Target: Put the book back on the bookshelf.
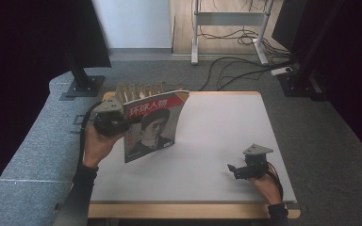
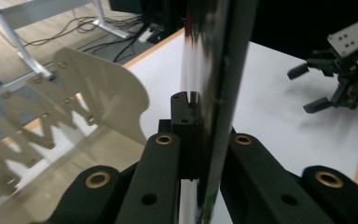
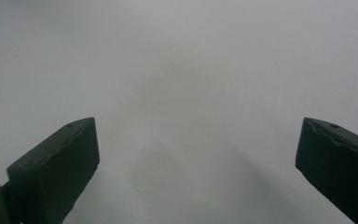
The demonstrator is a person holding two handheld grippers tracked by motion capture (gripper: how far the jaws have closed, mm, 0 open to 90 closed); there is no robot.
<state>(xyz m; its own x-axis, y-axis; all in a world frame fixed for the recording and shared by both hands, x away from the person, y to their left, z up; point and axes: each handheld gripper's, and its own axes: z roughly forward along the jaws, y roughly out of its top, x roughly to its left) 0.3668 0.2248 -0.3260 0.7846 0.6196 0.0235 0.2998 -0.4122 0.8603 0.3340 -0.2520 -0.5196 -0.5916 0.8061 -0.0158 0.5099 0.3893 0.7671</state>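
With magazine (image 1: 153, 127) clamped upright in left tongs (image 1: 122, 123), just beside wooden rack (image 1: 139, 89): slot likely behind, slightly left. Right tongs (image 1: 233, 168) wide, empty, well apart on bench (image 1: 217, 136).

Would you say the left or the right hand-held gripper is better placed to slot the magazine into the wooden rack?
Left, probably. The left hand-held gripper is shut on the upright magazine, right beside the wooden rack. The right hand-held gripper is open, holds nothing, and sits low over the white mat, far from both.
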